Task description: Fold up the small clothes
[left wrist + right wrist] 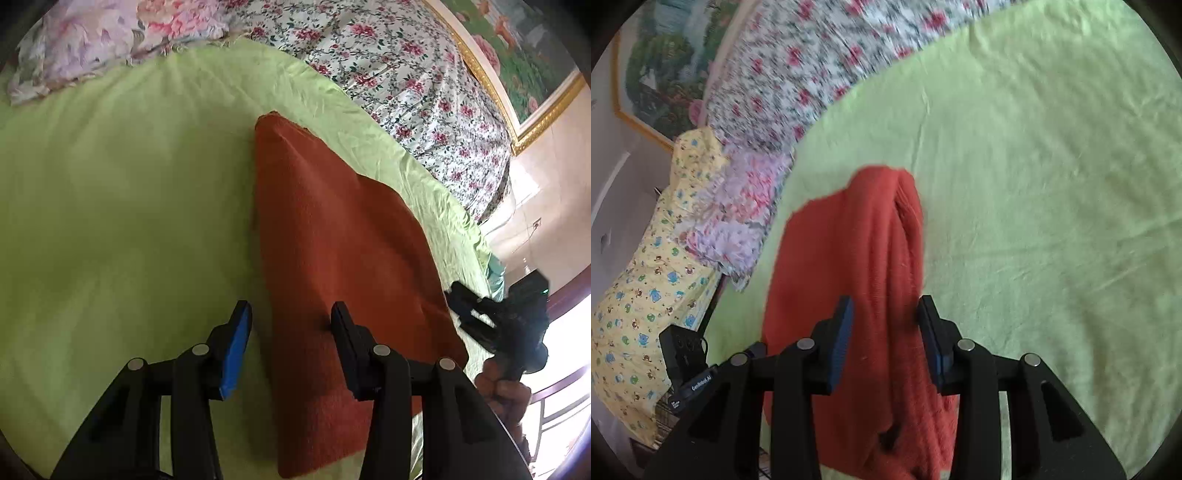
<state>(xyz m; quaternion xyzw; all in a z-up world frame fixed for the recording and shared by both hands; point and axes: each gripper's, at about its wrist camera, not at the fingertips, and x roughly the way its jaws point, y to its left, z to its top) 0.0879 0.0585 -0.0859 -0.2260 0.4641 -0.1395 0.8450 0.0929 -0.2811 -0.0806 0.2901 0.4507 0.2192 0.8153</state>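
A rust-red knitted garment (332,240) lies folded lengthwise on the light green sheet (129,203). My left gripper (291,317) is open, its jaws astride the garment's left edge near its close end, holding nothing. In the right wrist view the same garment (857,258) runs away from me with a raised fold along its right side. My right gripper (884,314) is open, its jaws on either side of that fold, not closed on it. The right gripper also shows in the left wrist view (509,314), just past the garment's right edge.
A floral quilt (388,74) is bunched along the far side of the bed. A pink floral pillow (92,40) lies at the far left. A yellow cartoon-print pillow (646,277) and a framed painting (661,66) are to the left in the right wrist view.
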